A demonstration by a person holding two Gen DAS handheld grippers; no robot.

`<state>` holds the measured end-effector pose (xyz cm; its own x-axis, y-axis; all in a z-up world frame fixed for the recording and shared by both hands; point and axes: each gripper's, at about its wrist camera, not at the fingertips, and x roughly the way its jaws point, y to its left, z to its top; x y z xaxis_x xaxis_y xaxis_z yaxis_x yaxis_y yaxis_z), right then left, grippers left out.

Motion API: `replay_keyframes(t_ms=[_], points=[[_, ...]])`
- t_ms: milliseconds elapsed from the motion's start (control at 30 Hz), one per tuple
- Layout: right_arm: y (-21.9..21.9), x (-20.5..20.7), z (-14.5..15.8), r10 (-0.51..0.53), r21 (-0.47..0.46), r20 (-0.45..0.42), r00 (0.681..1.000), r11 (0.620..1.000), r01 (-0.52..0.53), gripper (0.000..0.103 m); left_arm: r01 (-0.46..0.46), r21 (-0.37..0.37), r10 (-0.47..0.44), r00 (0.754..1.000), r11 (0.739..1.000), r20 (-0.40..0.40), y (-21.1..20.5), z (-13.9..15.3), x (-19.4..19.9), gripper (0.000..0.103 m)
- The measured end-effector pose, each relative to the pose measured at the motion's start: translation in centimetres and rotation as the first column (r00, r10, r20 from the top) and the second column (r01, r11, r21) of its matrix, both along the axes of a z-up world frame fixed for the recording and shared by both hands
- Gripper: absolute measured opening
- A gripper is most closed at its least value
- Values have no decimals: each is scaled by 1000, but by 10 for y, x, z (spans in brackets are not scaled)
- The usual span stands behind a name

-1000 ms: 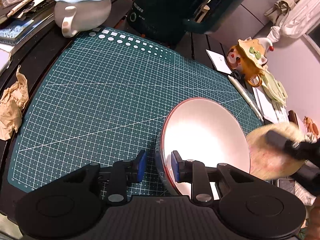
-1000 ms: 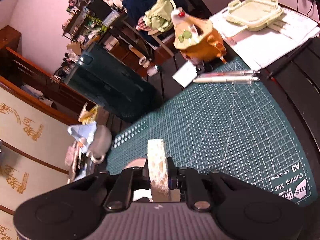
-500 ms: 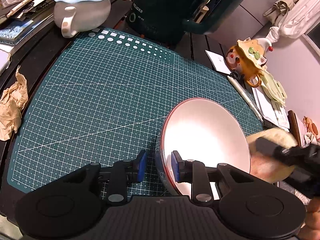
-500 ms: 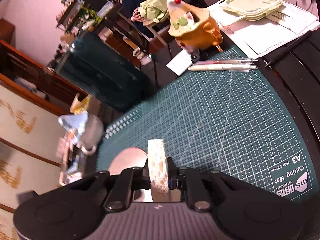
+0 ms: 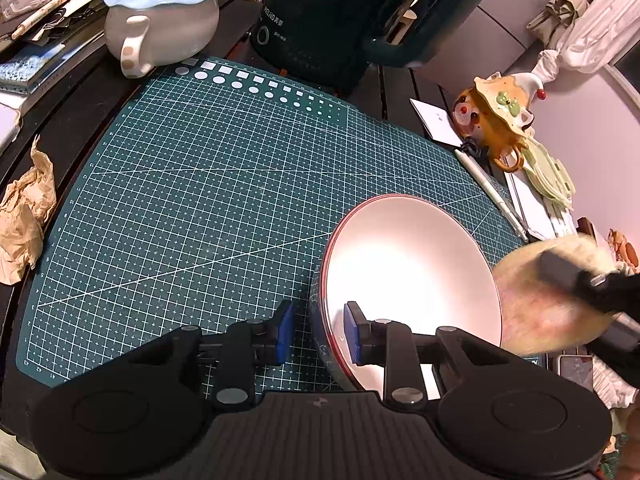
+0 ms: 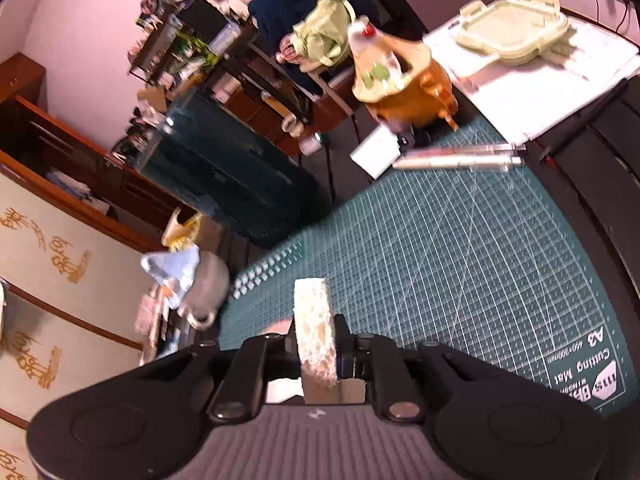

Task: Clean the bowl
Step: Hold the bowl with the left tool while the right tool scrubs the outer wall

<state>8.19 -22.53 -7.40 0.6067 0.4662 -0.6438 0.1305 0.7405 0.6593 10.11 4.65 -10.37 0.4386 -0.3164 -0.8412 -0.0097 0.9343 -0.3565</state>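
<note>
A bowl (image 5: 412, 280), white inside with a red rim, sits at the right of the green cutting mat (image 5: 180, 200). My left gripper (image 5: 318, 332) straddles its near rim, one blue pad outside and one inside, shut on the wall. My right gripper (image 5: 560, 276) is shut on a round cream sponge (image 5: 532, 312), which hangs just off the bowl's right rim. In the right wrist view the sponge (image 6: 312, 312) stands edge-on between the fingers of the right gripper (image 6: 316, 344). A sliver of the bowl (image 6: 280, 330) shows below it.
A dark green kettle (image 5: 360, 20) and a grey teapot with a blue lid (image 5: 160, 28) stand behind the mat. An orange clown pot (image 5: 496, 120), pens (image 5: 492, 192) and papers lie at the right. Crumpled paper (image 5: 24, 216) lies off the left edge.
The sponge in my right gripper dipped slightly beside the bowl's right rim and came back up, and the right wrist view swayed. The left gripper and the bowl stayed put.
</note>
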Motion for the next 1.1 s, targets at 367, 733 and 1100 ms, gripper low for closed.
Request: replay_keyframes(t_ms=[367, 733, 1100], points=[[-3, 0, 3, -5, 14, 5, 1000, 1000, 4, 13, -2, 2, 2, 1000, 1000, 0, -3, 1, -1, 26], [-3, 2, -1, -6, 10, -24, 1000, 1000, 6, 13, -3, -1, 3, 1000, 1000, -1, -2, -1, -1, 26], [-4, 1, 5, -5, 15, -5, 1000, 1000, 5, 13, -4, -2, 4, 1000, 1000, 1, 1, -1, -2, 26]])
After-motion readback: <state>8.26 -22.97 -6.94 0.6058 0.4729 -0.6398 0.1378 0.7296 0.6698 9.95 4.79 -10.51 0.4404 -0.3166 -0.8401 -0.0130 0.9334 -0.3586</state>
